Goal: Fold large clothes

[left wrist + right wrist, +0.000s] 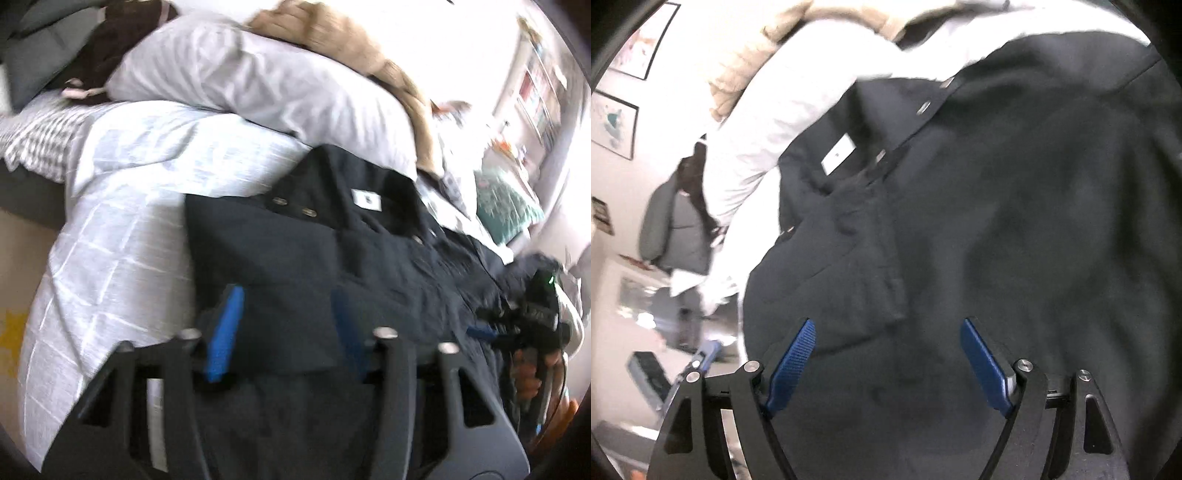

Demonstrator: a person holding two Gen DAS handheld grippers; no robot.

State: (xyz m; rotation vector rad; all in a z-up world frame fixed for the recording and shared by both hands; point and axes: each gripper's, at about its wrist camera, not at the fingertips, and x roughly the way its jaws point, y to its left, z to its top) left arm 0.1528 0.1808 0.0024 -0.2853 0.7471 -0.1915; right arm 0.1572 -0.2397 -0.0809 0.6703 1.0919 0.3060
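Blue-padded right gripper (pixel 886 354) gapes wide, empty, over the dark shirt (pixel 1015 221) — left gripper (pixel 288 321) partly open.

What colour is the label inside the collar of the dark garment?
White, on the navy garment; the label shows best in the left wrist view.

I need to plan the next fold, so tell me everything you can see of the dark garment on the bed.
The dark navy garment is matte woven cloth with a collar, a white neck label and metal snaps along its placket. It lies spread, partly folded and creased, on the pale checked bedding, its collar end against a white pillow.
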